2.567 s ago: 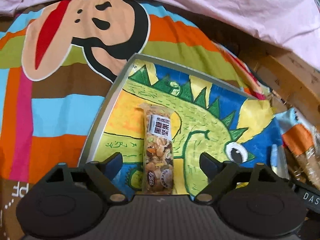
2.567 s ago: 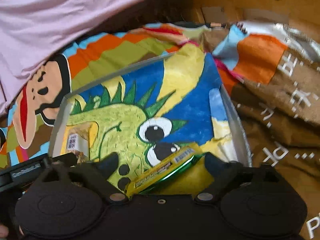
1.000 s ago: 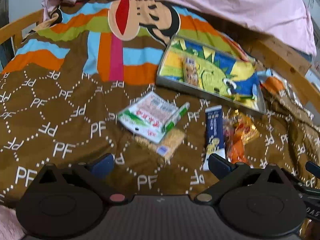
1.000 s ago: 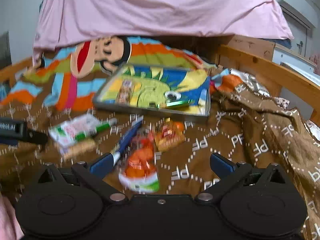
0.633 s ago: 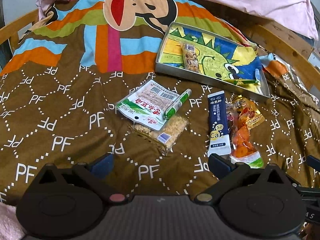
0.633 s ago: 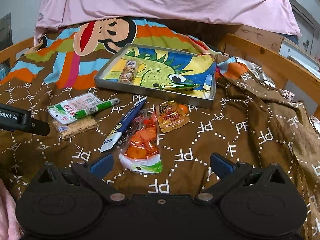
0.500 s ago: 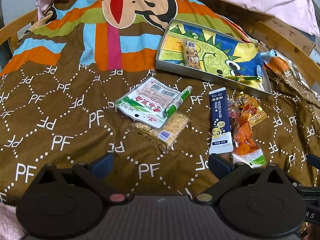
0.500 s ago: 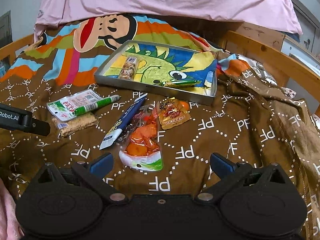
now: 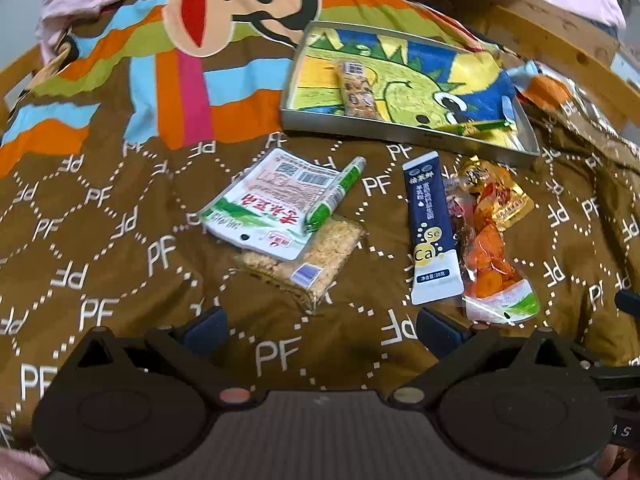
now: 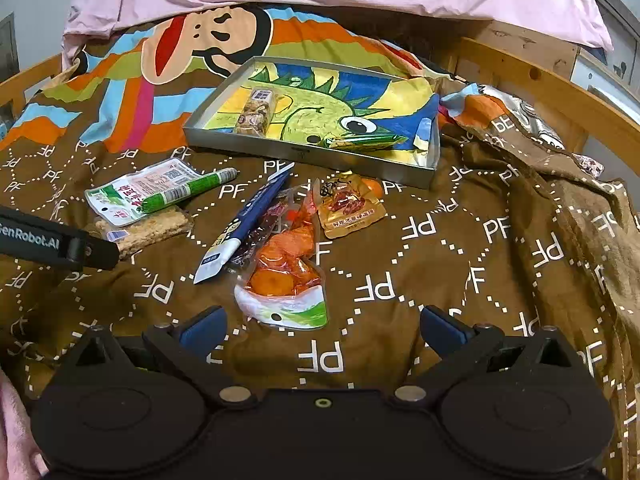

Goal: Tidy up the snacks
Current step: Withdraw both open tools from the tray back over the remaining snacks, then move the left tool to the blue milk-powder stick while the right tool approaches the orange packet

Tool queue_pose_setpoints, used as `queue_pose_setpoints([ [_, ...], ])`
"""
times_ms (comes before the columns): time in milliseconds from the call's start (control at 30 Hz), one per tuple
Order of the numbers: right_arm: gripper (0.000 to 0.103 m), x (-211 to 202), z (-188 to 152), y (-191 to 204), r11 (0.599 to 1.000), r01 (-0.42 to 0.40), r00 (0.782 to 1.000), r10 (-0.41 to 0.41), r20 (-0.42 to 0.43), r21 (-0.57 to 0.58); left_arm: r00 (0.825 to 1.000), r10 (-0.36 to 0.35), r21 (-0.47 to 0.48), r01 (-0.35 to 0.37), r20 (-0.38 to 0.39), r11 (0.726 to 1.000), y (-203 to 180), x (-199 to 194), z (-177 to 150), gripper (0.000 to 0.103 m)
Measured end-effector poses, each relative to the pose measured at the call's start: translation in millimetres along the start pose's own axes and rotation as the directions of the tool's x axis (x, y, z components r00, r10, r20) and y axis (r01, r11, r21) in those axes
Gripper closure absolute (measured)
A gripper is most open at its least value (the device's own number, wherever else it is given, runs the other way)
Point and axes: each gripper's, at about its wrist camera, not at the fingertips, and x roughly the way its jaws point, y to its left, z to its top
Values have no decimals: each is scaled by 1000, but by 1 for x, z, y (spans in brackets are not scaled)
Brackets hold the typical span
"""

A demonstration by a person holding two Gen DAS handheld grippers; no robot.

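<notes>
Left gripper (image 9: 318,326): jaws spread wide, nothing between the blue-padded fingers (image 9: 204,330), held low, pointing to 12 o'clock. Right gripper (image 10: 322,326): jaws likewise wide apart and empty, fingers (image 10: 444,330) pointing to 12 o'clock; the left unit's black body shows at its 9 o'clock.

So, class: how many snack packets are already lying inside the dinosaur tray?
2. The nut bar lies at the left of the tray; the green-and-yellow packet lies along its near wall, towards the right. None looks hidden.
</notes>
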Motion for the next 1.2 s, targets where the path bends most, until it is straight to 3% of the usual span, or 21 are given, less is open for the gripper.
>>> queue_pose_setpoints([
  [500,1,35,12,-6,997,-55,993,49,-110,-51,997,38,87,-33,-61,996,-13,39,12,1],
  [667,1,48,16,-4,994,-57,993,47,-107,-92,997,22,116,-14,-74,993,-21,52,17,1],
  [967,1,84,23,-1,996,-68,989,61,-134,-54,996,-11,125,22,-87,992,-31,61,32,1],
  [1200,1,94,26,0,993,-87,991,78,-110,-83,992,-83,118,94,-94,989,-31,70,35,1],
])
